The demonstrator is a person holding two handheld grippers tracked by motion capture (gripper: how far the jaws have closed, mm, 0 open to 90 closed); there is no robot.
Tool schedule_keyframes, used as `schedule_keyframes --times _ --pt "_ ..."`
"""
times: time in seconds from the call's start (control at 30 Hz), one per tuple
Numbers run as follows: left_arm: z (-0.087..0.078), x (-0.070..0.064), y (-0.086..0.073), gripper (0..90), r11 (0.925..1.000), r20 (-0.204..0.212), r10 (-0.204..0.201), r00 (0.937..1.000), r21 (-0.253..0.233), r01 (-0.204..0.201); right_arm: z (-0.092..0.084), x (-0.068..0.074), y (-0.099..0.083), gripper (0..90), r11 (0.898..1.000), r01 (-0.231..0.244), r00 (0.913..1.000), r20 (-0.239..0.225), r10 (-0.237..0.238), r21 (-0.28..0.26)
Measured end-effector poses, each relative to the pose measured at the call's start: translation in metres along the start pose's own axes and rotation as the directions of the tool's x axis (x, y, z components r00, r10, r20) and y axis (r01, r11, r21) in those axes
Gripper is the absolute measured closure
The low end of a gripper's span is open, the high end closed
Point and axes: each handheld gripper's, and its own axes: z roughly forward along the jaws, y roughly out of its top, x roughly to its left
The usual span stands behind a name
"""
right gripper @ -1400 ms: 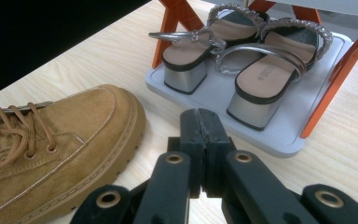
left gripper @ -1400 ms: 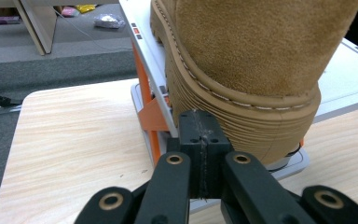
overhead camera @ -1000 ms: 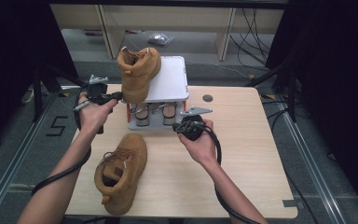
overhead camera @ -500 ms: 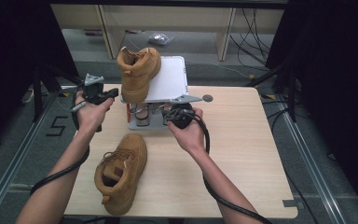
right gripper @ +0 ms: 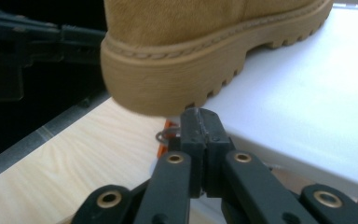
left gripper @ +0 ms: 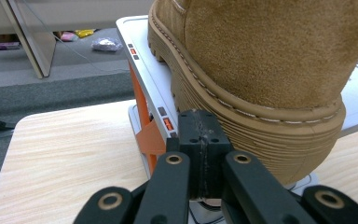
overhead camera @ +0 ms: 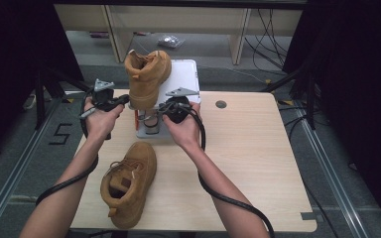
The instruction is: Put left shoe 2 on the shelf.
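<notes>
A tan suede boot [overhead camera: 146,74] stands on a white shelf [overhead camera: 187,74] of a small rack at the table's back, its heel overhanging the shelf's near edge. A second tan boot [overhead camera: 129,181] lies on the table near the front left. My left gripper [overhead camera: 125,99] is shut and empty, its tip [left gripper: 201,128] right beside the raised boot's heel sole [left gripper: 261,126]. My right gripper [overhead camera: 160,110] is also shut and empty, its tip [right gripper: 199,122] just below the heel [right gripper: 168,79] at the shelf edge [right gripper: 279,112]. The left gripper [right gripper: 37,39] shows behind the heel in the right gripper view.
The rack has orange struts [left gripper: 145,126] and a grey base [overhead camera: 149,131]. A round cable hole [overhead camera: 221,104] sits in the wooden tabletop [overhead camera: 258,158] right of the rack. Beyond the table are shelving legs and a plastic bag [overhead camera: 170,40] on the floor.
My right hand has moved left and up toward the rack, from beside it to under the boot's heel. The left hand has hardly moved.
</notes>
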Motion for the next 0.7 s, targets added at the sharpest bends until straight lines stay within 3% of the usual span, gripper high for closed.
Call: schedule_keyframes --times 0.43,0.7 --pt "0.002 0.0 0.0 89.4 1.0 -0.008 0.003 1.0 -0.003 -0.003 0.021 0.002 0.01 90.0 1.0 -0.03 0.9988 0.037 0.03 -0.005" --pt "0.002 0.0 0.0 89.5 1.0 -0.01 0.004 0.9999 -0.003 -0.004 0.028 0.004 0.015 90.0 1.0 -0.018 0.9988 0.046 0.018 -0.007"
